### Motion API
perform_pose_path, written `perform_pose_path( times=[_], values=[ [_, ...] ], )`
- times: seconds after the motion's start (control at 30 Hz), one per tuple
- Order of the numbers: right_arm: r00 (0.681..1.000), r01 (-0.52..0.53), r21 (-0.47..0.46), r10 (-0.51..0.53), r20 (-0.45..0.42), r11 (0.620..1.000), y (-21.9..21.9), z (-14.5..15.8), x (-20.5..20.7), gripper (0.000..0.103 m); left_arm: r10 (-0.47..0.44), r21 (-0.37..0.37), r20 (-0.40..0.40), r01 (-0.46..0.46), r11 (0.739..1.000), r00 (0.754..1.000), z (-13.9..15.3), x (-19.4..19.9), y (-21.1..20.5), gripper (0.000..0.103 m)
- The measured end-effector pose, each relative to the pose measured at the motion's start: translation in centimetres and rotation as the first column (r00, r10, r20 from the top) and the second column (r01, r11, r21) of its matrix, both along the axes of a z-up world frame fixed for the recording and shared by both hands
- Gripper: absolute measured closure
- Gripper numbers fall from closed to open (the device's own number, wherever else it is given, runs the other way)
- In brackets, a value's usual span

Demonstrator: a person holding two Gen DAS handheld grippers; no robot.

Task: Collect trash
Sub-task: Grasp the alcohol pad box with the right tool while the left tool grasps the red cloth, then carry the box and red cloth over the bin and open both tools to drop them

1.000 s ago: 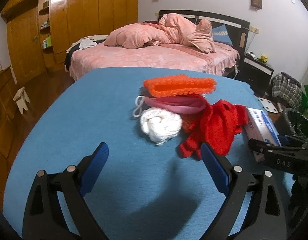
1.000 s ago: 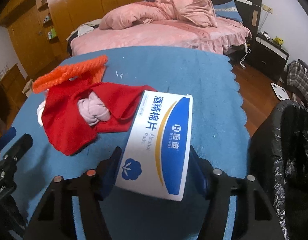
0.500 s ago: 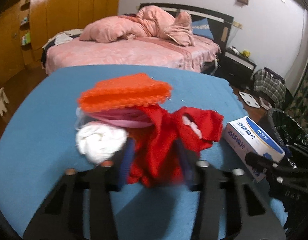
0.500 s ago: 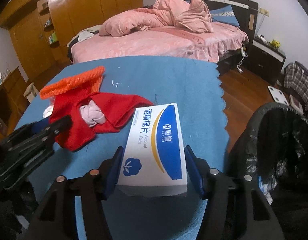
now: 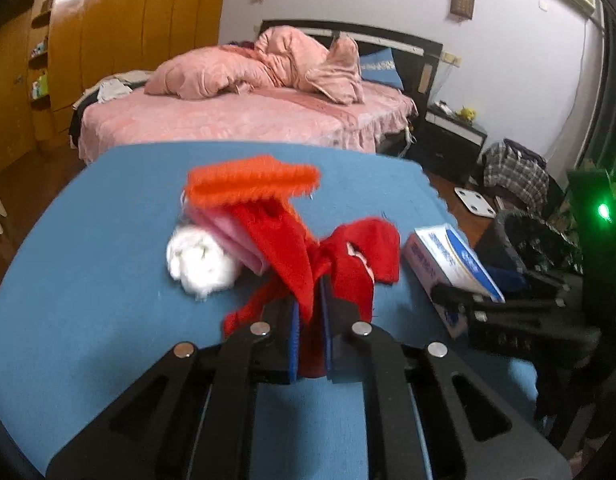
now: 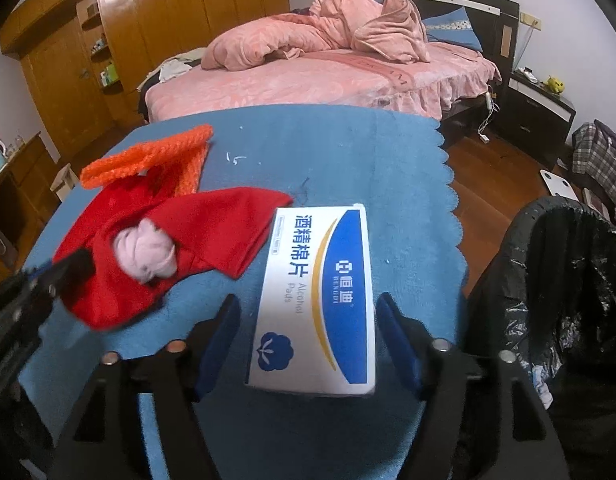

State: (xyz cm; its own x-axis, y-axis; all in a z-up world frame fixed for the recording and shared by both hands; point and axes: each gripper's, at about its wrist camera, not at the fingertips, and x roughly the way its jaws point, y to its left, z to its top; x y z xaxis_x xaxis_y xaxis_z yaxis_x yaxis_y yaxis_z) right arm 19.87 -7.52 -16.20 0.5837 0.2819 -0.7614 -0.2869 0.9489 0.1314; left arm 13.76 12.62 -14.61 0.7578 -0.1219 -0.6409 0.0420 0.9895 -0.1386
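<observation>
My left gripper [image 5: 309,306] is shut on a red cloth [image 5: 340,256] on the blue table cover [image 5: 107,280]; the cloth also shows in the right wrist view [image 6: 147,248]. My right gripper [image 6: 308,312] holds a white and blue alcohol pads box [image 6: 320,296] between its blue pads; a small gap shows beside each pad. The box also shows in the left wrist view [image 5: 448,256]. A black-lined trash bin [image 6: 556,280] stands right of the table.
An orange knitted piece [image 5: 251,180], a pink cloth [image 5: 231,232] and a white ball of cloth [image 5: 199,260] lie by the red cloth. A pink cloth knot [image 6: 145,254] rests on it. A pink bed [image 6: 328,68] and wooden wardrobes [image 6: 107,40] stand behind.
My left gripper moved forward and right from open to shut on the red cloth, pulling it up. My right gripper with the box drew back slightly toward the bin.
</observation>
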Motion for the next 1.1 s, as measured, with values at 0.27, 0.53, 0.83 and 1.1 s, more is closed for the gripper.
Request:
perform_pose_path(
  times=[0.27, 0.53, 0.83, 1.1],
  values=[
    [0.999, 0.007, -0.005, -0.007, -0.031, 1.0, -0.1, -1.0, 0.4, 0.045, 0.044, -0.024, -0.019, -0.045, 0.999, 0.999, -0.5, 0.2, 1.3, 0.052],
    [1.0, 0.01, 0.02, -0.01, -0.011, 1.0, -0.8, 0.2, -0.1, 0.046, 0.03, -0.056, -0.033, -0.032, 0.998, 0.999, -0.1, 2.8, 1.5, 0.081],
    [1.0, -0.001, 0.024, 0.001, 0.014, 1.0, -0.8, 1.3, -0.7, 0.046, 0.028, -0.078, 0.016, -0.026, 0.997, 0.999, 1.4, 2.1, 1.2, 0.1],
    [0.998, 0.019, 0.074, -0.023, 0.053, 0.997, -2.2, 3.7, -1.4, 0.046, 0.012, -0.105, 0.094, -0.002, 0.994, 0.995, 4.2, 0.0, 0.6, 0.101]
  ],
)
